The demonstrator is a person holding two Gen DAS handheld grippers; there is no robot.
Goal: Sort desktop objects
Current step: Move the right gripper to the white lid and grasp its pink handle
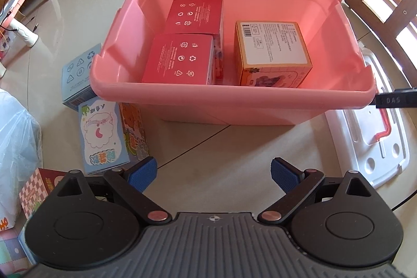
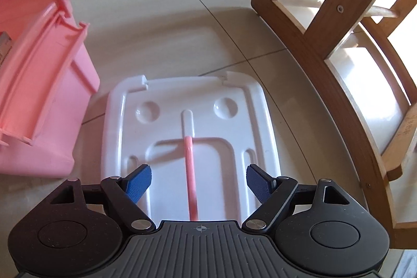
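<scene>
A pink bin [image 1: 229,98] stands on the floor and holds two red boxes [image 1: 195,14] [image 1: 179,59] and an orange box [image 1: 271,48]. My left gripper [image 1: 213,171] hangs open over bare floor just in front of the bin, with nothing between its fingers. To the bin's left lie a grey-blue box [image 1: 78,69] and a light blue cartoon box [image 1: 104,137]. My right gripper [image 2: 199,176] points down over a white lid [image 2: 166,147] beside the bin [image 2: 39,95]. The lid's pink handle [image 2: 189,160] runs between the blue pads, which stand apart from it.
A wooden chair [image 2: 312,30] stands close on the right of the lid. A white plastic bag [image 1: 15,134] and a checkered box [image 1: 34,189] sit at the left. A toy stand [image 1: 23,17] is at the far left.
</scene>
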